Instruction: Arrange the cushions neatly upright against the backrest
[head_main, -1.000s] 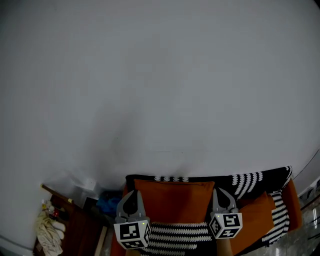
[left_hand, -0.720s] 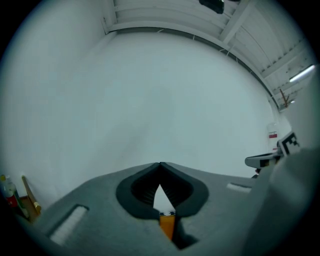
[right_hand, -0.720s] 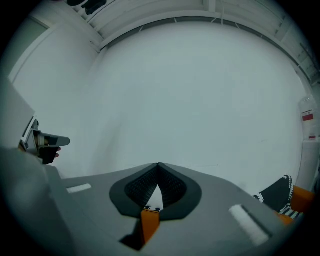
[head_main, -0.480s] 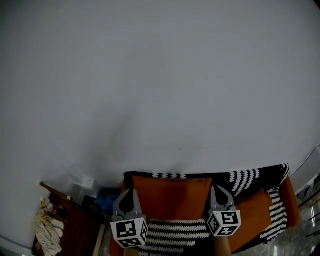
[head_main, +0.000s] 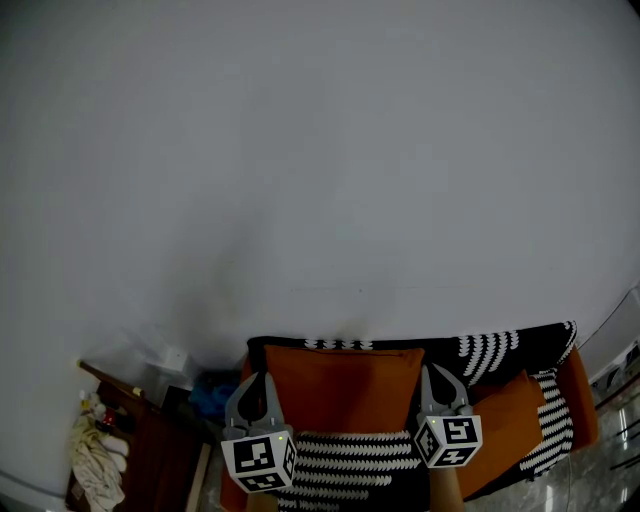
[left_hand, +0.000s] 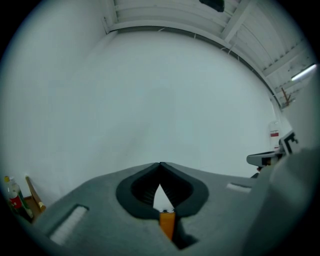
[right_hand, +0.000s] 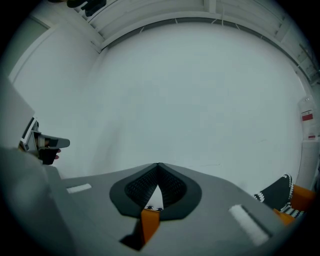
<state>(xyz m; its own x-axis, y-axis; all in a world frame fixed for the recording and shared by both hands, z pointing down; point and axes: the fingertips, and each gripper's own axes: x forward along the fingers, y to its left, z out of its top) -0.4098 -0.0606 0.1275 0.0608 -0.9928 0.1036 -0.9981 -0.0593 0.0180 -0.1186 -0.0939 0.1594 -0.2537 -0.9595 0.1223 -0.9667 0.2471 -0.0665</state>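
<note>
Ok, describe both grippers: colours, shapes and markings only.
The left gripper and right gripper match: light grey plastic jaws curving in to a pointed tip, lined with dark ribbed pads, each carrying a white cube with black square markers. No cables or sleeves show.

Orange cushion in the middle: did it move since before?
No. The middle orange cushion keeps its place against the striped backrest; the whole view shifted.

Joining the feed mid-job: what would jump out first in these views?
A bare white wall fills most of the head view. At the bottom edge, an orange cushion stands upright against a black-and-white throw. The left tongs and right tongs, both shut, flank its lower corners.
</note>
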